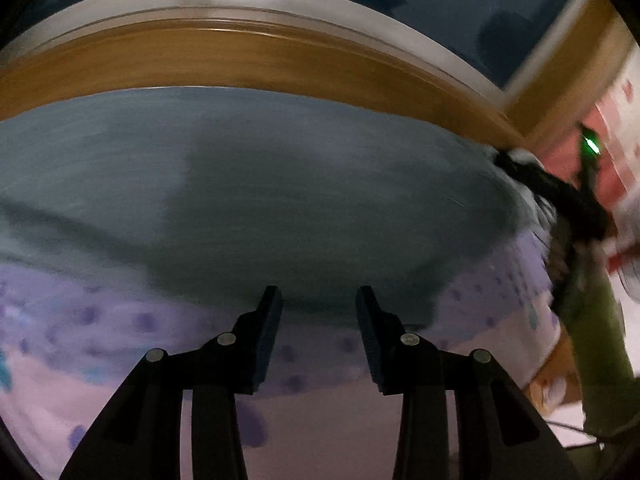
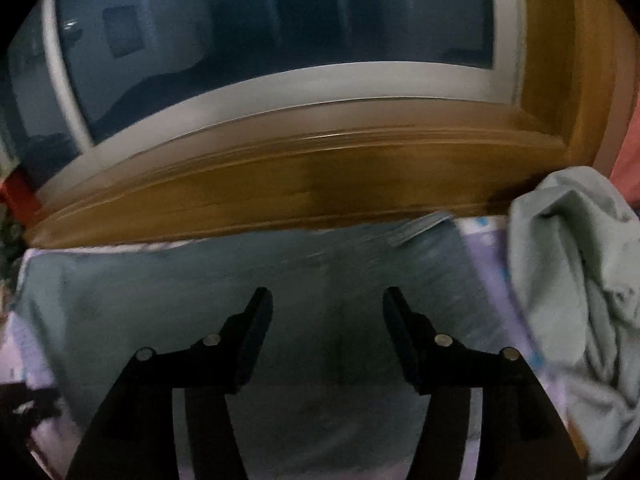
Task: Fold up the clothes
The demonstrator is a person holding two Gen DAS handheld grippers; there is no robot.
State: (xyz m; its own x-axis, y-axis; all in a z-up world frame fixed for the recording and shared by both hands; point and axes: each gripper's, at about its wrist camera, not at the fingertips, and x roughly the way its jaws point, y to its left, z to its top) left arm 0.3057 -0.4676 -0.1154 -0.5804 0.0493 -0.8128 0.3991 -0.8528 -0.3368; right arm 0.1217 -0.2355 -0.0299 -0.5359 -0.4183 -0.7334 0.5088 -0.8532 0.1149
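A grey-blue garment [image 1: 256,200] lies spread flat on a lilac patterned sheet [image 1: 60,340]. My left gripper [image 1: 319,300] hovers open over its near edge, nothing between the fingers. The other gripper [image 1: 560,192] shows at the right of that view, blurred, with a green light. In the right wrist view the same garment [image 2: 160,292] fills the middle, and my right gripper [image 2: 327,300] stands open above it, empty. A pale grey-green crumpled garment [image 2: 580,280] is heaped at the right.
A brown wooden sill [image 2: 320,184] runs along the far side, with a white-framed dark window [image 2: 280,32] behind it. A person's green sleeve [image 1: 604,344] is at the right of the left wrist view. Pink fabric [image 1: 612,152] hangs beyond.
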